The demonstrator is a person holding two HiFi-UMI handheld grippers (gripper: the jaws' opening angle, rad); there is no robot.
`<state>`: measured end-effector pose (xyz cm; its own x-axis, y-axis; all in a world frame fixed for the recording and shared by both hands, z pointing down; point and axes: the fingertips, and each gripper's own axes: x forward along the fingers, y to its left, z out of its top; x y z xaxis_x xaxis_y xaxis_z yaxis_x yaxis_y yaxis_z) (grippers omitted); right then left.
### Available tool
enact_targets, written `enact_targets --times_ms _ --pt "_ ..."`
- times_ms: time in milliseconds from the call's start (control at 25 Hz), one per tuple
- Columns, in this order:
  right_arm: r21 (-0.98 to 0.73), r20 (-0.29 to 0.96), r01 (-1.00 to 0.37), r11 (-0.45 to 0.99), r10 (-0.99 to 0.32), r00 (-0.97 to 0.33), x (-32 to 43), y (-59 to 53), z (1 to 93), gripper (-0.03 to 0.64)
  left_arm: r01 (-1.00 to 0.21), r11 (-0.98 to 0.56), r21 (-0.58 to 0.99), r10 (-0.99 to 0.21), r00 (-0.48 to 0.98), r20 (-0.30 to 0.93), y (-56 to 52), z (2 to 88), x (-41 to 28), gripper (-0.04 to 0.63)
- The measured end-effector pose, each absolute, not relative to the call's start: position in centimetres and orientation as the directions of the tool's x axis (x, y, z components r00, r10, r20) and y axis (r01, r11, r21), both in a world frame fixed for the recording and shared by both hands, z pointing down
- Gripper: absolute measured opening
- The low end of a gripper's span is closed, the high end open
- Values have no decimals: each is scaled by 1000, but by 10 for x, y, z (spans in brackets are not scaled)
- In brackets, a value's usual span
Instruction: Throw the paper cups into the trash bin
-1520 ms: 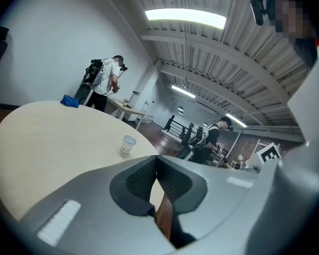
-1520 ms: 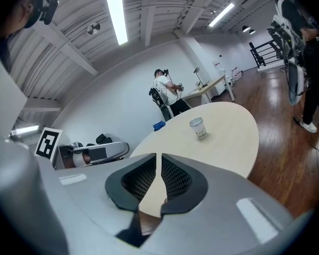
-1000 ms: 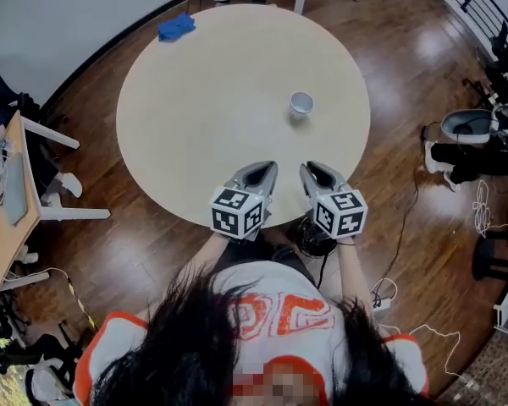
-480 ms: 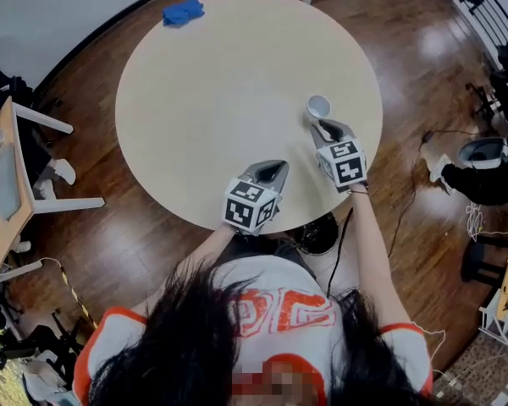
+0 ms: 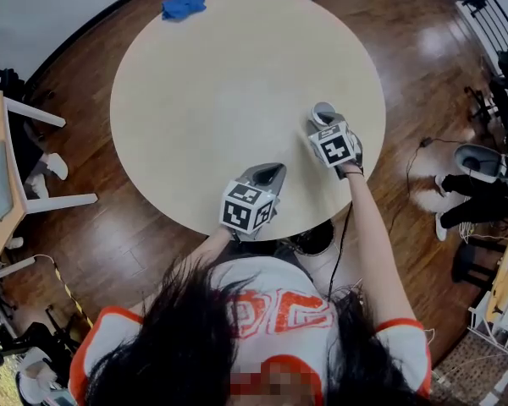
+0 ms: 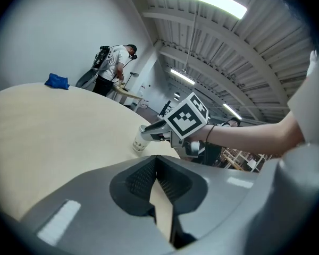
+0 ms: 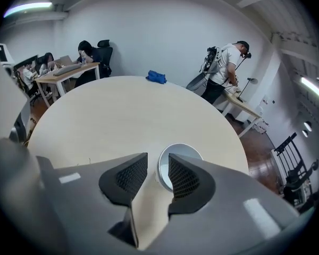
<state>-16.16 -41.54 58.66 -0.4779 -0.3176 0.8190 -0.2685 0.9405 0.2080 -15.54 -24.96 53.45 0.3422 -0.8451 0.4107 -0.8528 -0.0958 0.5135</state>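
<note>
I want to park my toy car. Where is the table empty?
The table is bare across its middle and left, from the blue cloth at the far edge to the left claw at the near edge. It's crowded only at the right, where the right claw, jaws just opened, has the rim of the paper cup between them.

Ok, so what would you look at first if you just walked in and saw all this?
A big round table fills the middle of the head view. Near its right edge stands a white paper cup, and the right gripper points down at it. Its jaws have just been opening, and the cup's near rim shows in the gap between them. A blue cloth lies alone at the table's far edge.
</note>
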Motion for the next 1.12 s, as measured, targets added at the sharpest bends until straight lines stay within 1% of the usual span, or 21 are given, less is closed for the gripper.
enact_targets --times_ms 240,280,320,440,800,960,1120 --pt "220 847 -267 938 -319 -424 -162 -417 604 116 -849 -70 523 -850 325 414 -251 538 -166 0" --pt "229 845 -278 933 -333 -419 -161 -419 604 92 -849 -66 524 -851 322 416 -251 538 -168 0" --pt "238 841 -291 927 -346 -416 -161 -421 603 46 -849 -62 525 -851 320 417 -251 539 -169 0" --pt "229 835 -329 916 -358 -418 -158 -423 600 38 -842 -50 537 -849 319 421 -250 540 -172 0" --pt "137 756 -460 877 -393 -523 -145 -394 557 34 -834 -65 547 -853 331 404 -248 533 -164 0" --pt "38 696 -549 835 -416 -585 -128 -371 537 34 -828 -74 555 -853 340 395 -247 529 -162 0" --pt "-53 652 -613 788 -438 -619 -100 -341 524 34 -819 -49 572 -871 316 377 -242 521 -166 0"
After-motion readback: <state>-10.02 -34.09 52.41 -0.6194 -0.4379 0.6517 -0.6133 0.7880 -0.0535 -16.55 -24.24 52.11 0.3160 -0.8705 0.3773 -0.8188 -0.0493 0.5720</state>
